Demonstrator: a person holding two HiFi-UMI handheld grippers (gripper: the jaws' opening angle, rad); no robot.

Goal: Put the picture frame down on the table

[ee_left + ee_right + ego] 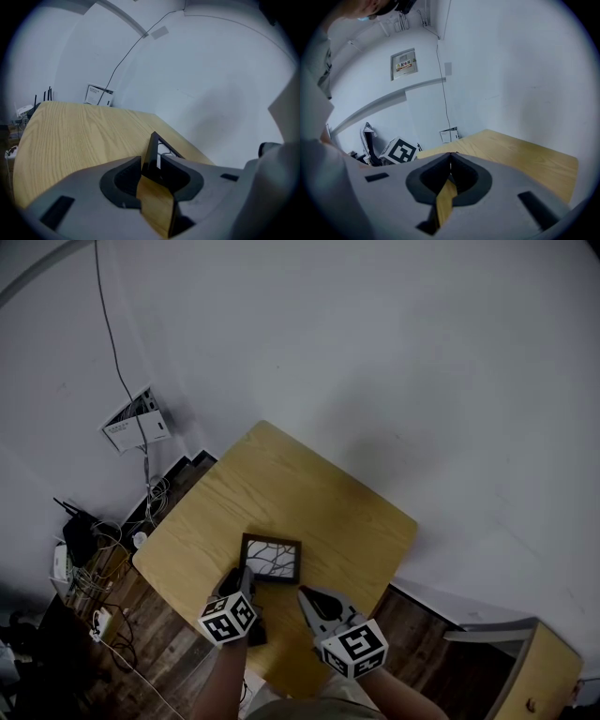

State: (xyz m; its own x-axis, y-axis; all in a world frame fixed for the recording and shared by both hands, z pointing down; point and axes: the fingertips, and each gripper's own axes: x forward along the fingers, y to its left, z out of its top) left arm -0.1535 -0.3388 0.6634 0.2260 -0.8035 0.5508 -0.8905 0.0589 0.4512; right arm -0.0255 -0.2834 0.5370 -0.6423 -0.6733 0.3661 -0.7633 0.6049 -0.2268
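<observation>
Black-edged picture frame point(271, 559) sits on the light wooden table point(281, 484) with its near edge between the loose, let-go jaws of the grey left gripper point(242, 579), so that gripper should back straight out without nudging it, while the grey right gripper point(307, 596), pinched shut on nothing, hangs nearby.

It was a bare, makeshift workroom, not a furnished home. It had plain white walls point(375, 352), a dark plank floor point(164, 648) and one small wooden worktop point(281, 484). Loose cables point(98, 573) lay tangled by the wall, and an electrical box point(403, 64) was mounted higher up.
</observation>
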